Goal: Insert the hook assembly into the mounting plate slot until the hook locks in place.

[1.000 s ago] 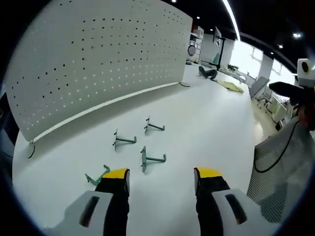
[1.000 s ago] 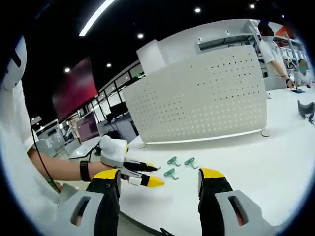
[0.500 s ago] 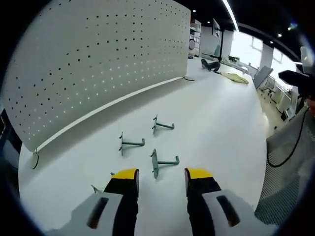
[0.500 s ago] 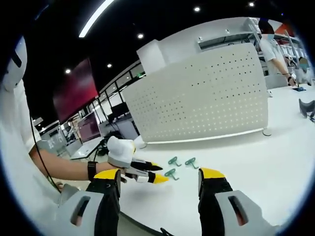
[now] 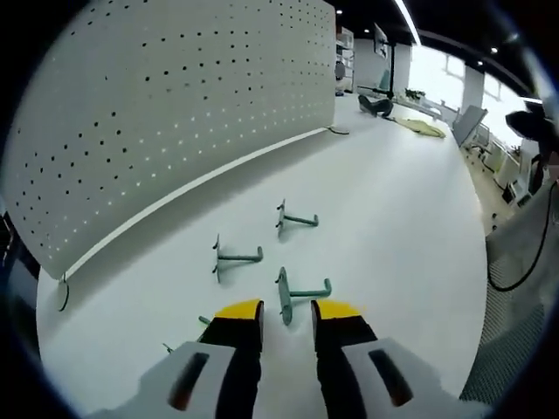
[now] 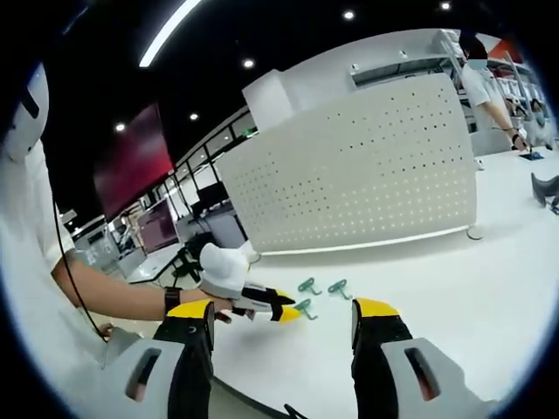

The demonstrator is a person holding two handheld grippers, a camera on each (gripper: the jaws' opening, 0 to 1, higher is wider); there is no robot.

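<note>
Left tongs narrowed around nearest hook, grip unconfirmed; right tongs wide, empty; pegboard insertion outstanding.

Open-plan office or lab floor, set up as a test bench. Cues: big white tabletop with a freestanding white pegboard panel standing on it; more white desks behind with monitors and office chairs. Dark ceiling with linear LED strips and recessed spotlights. Large red wall screen in the right gripper view, white shelving unit behind the panel. Daylight windows at the far end in the left gripper view. Another person stands at a neighbouring desk.
</note>
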